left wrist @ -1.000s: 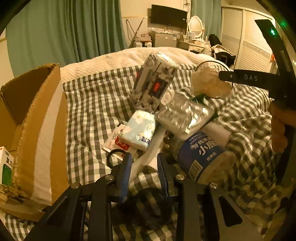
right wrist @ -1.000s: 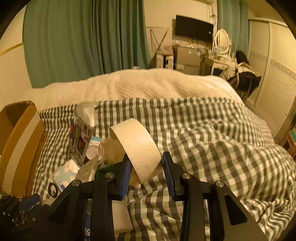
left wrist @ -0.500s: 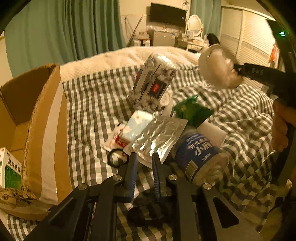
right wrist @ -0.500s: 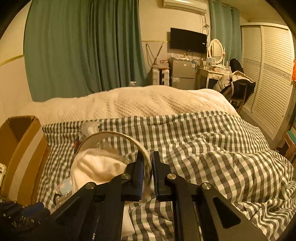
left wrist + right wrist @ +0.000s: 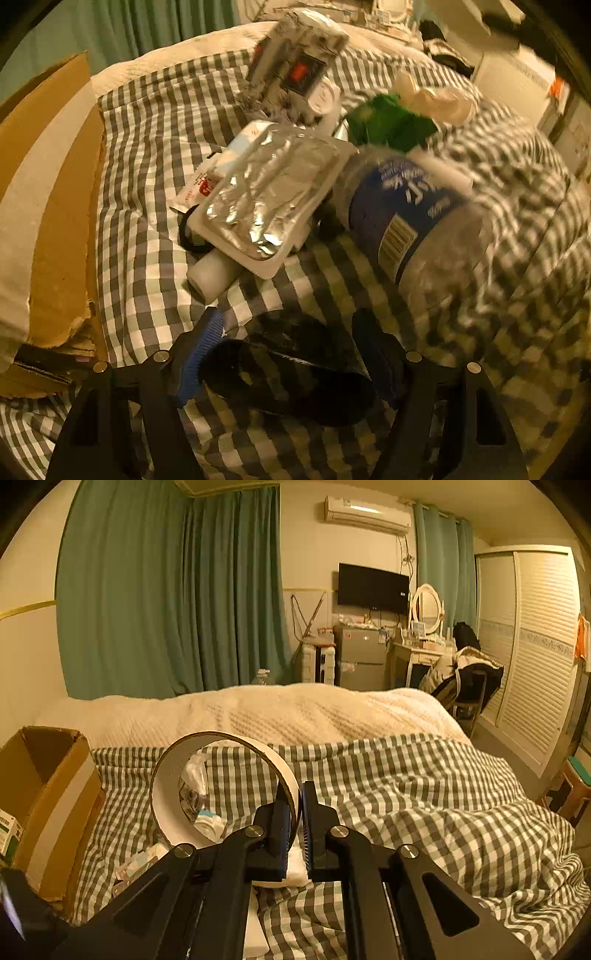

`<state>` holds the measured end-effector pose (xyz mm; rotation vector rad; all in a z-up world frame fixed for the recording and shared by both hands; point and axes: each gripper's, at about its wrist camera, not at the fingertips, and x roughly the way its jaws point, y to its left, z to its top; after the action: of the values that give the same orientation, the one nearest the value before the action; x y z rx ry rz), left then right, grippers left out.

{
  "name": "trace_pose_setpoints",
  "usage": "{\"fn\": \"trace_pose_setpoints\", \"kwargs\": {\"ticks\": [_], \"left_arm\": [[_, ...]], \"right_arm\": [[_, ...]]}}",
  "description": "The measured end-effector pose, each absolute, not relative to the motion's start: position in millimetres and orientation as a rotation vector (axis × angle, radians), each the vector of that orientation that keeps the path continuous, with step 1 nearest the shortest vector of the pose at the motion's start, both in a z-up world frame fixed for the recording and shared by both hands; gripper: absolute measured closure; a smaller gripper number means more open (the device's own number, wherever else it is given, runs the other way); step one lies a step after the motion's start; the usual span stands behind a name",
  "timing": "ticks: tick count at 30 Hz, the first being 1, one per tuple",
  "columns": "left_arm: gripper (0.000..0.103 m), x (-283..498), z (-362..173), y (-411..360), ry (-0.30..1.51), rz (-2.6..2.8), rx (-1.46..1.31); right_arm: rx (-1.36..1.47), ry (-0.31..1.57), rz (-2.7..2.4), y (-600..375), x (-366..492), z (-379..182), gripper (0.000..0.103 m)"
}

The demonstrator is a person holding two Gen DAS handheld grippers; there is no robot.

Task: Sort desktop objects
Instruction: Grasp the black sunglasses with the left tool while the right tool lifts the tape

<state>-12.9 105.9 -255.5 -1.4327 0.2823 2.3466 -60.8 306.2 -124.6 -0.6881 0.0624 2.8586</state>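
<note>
One tape ring (image 5: 221, 790), one cardboard box (image 5: 48, 775), one bottle (image 5: 413, 221).

The left gripper (image 5: 291, 354) is angling steeply downward, its fingers (image 5: 201, 354) opening. The right gripper (image 5: 298, 818) is pointing slightly downward, its fingers clamping together.

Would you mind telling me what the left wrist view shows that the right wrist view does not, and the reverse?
Only the left wrist view shows the left gripper, its jaws opening over a dark object on the cloth, plus the foil blister pack, the blue-labelled bottle and the green packet. Only the right wrist view shows the right gripper shut on the wall of a tape roll, held above the bed, and the room: curtains, television, wardrobe. Both show the checked bedcover and the cardboard box.
</note>
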Motion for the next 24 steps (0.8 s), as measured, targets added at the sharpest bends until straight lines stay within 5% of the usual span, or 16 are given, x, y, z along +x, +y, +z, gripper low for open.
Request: {"fn": "trace_pose_setpoints", "kwargs": {"ticks": [4,9,13,16,18,24], "left_arm": [[0.030,-11.4,-255.6,104.7,0.299,2.345,-1.429],[0.062,-11.3,-245.4,101.3,0.257,2.355,-1.399],[0.065,-9.1,-237.0,99.7,0.247,2.354,-1.397],[0.046,-5.8,-232.7,98.6,0.265,2.361,-1.422],[0.004,1.3,-228.6,97.3,0.303,2.383,-1.424],[0.002,-0.7,-259.2,100.1,0.315,2.340,-1.502]], "right_arm": [[-0.663,0.062,2.874,308.8,-55.9,-118.3,0.097],[-0.639,0.054,2.892,305.1,-50.7,-111.2,0.097],[-0.611,0.038,2.911,300.0,-45.0,-103.7,0.097],[-0.600,0.021,2.921,295.0,-41.8,-100.8,0.097],[-0.602,0.016,2.927,292.0,-41.3,-100.1,0.097],[-0.575,0.004,2.946,286.4,-36.6,-93.8,0.097]]}}
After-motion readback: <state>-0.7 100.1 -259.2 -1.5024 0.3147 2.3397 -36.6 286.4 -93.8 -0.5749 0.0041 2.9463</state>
